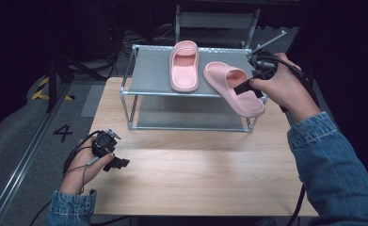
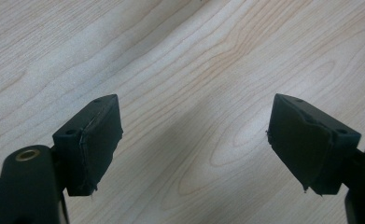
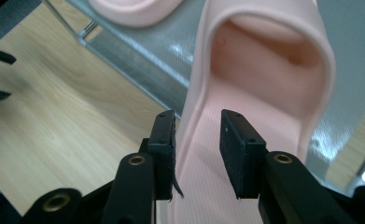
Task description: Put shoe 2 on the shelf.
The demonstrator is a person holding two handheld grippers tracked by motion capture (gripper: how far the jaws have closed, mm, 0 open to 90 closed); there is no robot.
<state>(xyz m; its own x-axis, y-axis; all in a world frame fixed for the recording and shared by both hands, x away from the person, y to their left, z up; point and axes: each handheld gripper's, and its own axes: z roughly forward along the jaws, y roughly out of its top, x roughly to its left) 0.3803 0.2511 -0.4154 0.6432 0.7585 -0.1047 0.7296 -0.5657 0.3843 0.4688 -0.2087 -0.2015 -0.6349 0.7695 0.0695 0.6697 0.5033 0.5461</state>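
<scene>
Wooden table (image 1: 196, 169): right gripper (image 3: 198, 154) straddles slipper (image 3: 264, 93) edge, pads apart; heel hidden; left gripper (image 2: 194, 140) open

We see 2 pink slippers: one (image 1: 184, 66) & another (image 1: 233, 88). The rack (image 1: 148, 70) has a grey top w/ shiny silver bars. The table (image 1: 196, 169) is light brown wood w/ wavy lines. The left gripper (image 1: 116, 162) & right gripper (image 1: 243, 87) are black. The sleeves (image 1: 337, 169) are blue jeans cloth.
</scene>
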